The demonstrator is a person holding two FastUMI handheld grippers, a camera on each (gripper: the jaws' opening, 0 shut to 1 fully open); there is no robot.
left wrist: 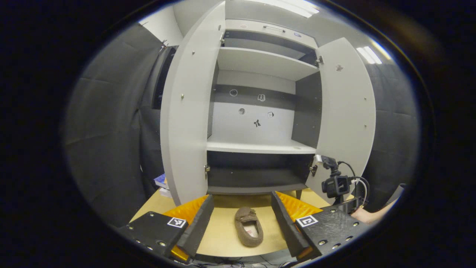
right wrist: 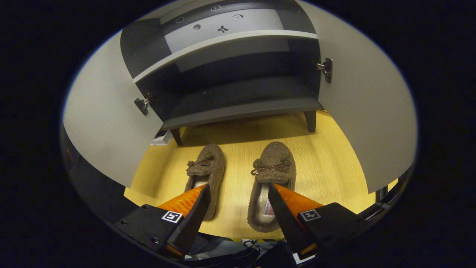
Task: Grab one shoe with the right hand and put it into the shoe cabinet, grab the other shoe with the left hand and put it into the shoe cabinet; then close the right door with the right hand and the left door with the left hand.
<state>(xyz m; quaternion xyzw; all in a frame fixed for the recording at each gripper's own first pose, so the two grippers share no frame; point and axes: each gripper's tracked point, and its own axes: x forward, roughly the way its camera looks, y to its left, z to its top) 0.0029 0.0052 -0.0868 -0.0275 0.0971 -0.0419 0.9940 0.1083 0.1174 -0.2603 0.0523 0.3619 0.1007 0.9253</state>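
Two brown fuzzy slippers lie side by side on the wooden table, toes toward the shoe cabinet: a left slipper and a right slipper. My right gripper hangs open just above their heels, one finger over each, holding nothing. In the left gripper view one slipper lies between the fingers of my open left gripper, farther off and below. The cabinet has both doors open, and its low dark shelf is bare. The right gripper and its hand show at the right.
The left door and right door swing out toward me on either side of the slippers. The cabinet stands on short legs on the table. Some books lie behind the left door.
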